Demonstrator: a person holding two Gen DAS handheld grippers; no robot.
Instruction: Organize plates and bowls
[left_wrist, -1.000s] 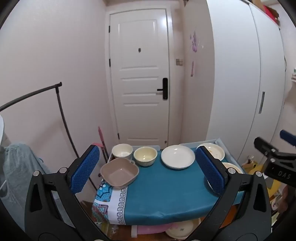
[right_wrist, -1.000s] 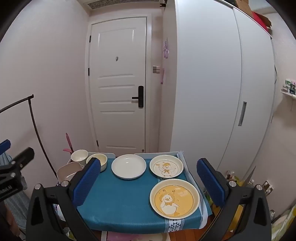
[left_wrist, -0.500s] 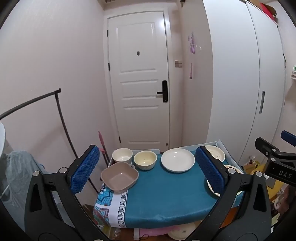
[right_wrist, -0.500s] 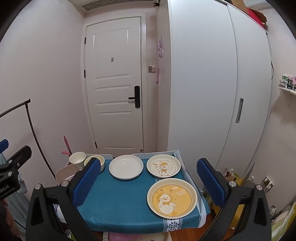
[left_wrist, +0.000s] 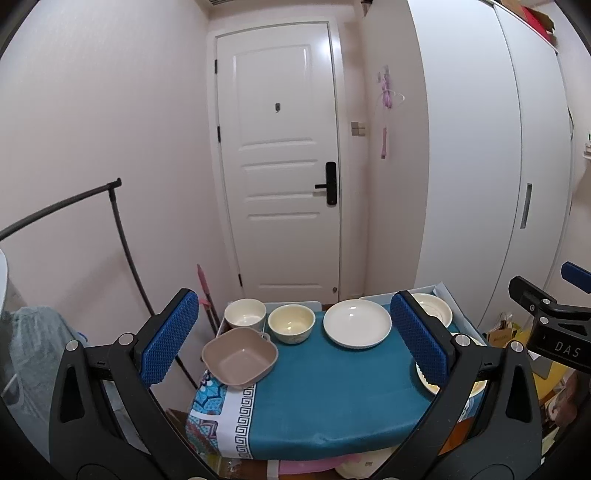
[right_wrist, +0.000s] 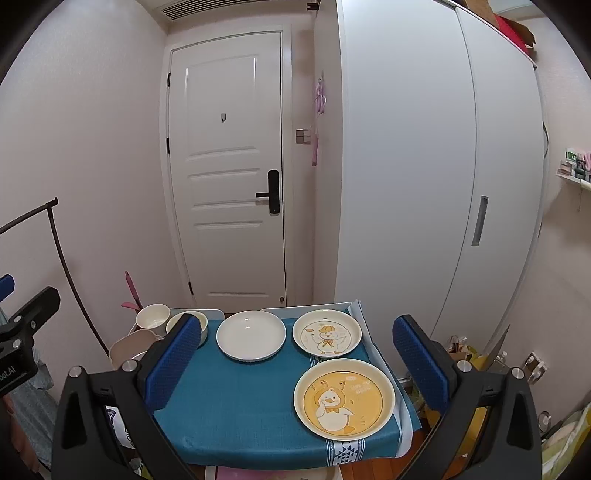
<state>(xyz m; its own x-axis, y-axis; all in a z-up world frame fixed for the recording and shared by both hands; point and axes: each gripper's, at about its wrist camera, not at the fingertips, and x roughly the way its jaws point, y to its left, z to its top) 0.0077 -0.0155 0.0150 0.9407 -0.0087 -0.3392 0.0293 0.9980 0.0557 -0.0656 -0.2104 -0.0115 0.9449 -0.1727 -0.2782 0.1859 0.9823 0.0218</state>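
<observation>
A small table with a teal cloth (left_wrist: 325, 398) (right_wrist: 240, 406) holds the dishes. On it are a brown square bowl (left_wrist: 239, 359), a white bowl (left_wrist: 245, 314), a cream bowl (left_wrist: 291, 323), a plain white plate (left_wrist: 357, 324) (right_wrist: 251, 335), a white duck plate (right_wrist: 327, 333) and a yellow duck plate (right_wrist: 344, 398). My left gripper (left_wrist: 295, 339) is open and empty, held above the table's near side. My right gripper (right_wrist: 299, 363) is open and empty, likewise above the near side.
A white door (right_wrist: 229, 177) stands behind the table and a white wardrobe (right_wrist: 424, 184) to the right. A black clothes rail (left_wrist: 92, 206) curves on the left. More dishes show on a lower shelf (left_wrist: 354, 469). Bags (right_wrist: 461, 350) lie on the floor at right.
Both grippers have drawn back and risen a little, so the table looks smaller and lower in both views. Jaws stay open. The dishes have not moved.
</observation>
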